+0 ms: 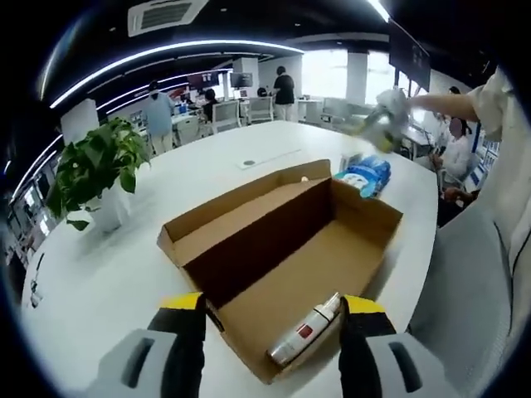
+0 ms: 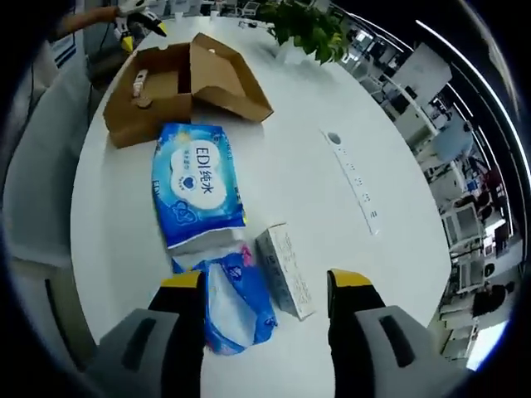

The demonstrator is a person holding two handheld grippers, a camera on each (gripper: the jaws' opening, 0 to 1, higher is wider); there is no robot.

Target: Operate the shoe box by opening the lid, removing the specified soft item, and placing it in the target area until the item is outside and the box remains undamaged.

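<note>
Cardboard shoe box (image 1: 282,265) lies open on your white table (image 1: 108,274), its lid (image 1: 241,207) folded back.

Your left gripper (image 1: 270,332) hangs spread over the box's near end, holding nothing; a silver can (image 1: 305,332) lies between its jaws on the box floor, long axis running from the near corner towards the far end. In the right gripper view, your right gripper (image 2: 264,290) is also spread and empty above the table, well away from the box. A blue soft pack (image 2: 236,303) lies outside the box, between its jaws, beside a small carton (image 2: 284,269). A larger blue-and-white pack (image 2: 195,186) lies lengthwise, pointing towards the box. A plant (image 1: 95,170) stands to one side.
</note>
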